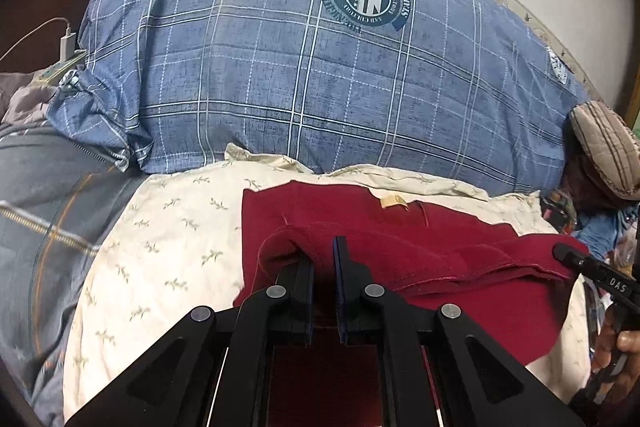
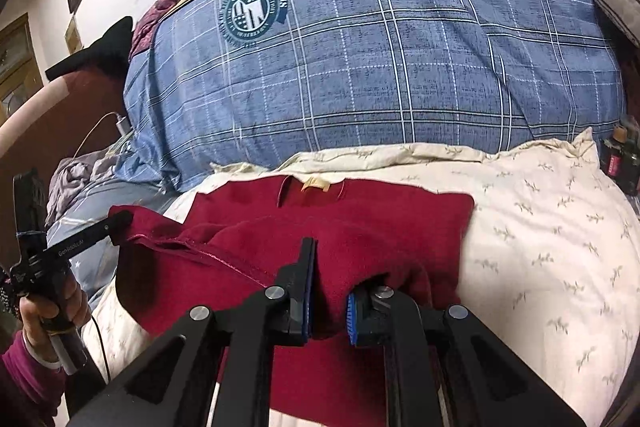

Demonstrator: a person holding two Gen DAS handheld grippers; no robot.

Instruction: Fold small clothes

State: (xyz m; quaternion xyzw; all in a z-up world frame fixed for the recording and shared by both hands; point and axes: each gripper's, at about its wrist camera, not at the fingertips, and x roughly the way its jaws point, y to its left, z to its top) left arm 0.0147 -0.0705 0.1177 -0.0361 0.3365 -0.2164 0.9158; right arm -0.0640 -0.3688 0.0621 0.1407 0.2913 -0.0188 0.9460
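A dark red knit garment (image 1: pixel 460 239) lies on a cream sprigged pillow (image 1: pixel 168 235), its neck label (image 1: pixel 394 202) at the far edge. The near hem is lifted and carried toward the collar. My left gripper (image 1: pixel 323 251) is shut on the hem's left corner, and the cloth drapes over its left finger. My right gripper (image 2: pixel 330 271) is shut on the right corner of the red garment (image 2: pixel 360 211), with a thick fold bunched between its blue pads. Each gripper shows in the other's view: the right gripper (image 1: pixel 568 255) and the left gripper (image 2: pixel 118 221), both in a person's hands.
A big blue plaid duvet (image 1: pixel 280 67) bulks behind the cream pillow (image 2: pixel 540 247). Grey bedding (image 1: pixel 40 187) and a white charger (image 1: pixel 68 41) with its cable lie left. A striped cushion (image 1: pixel 604 147) and small bottles (image 2: pixel 620 155) sit at the right.
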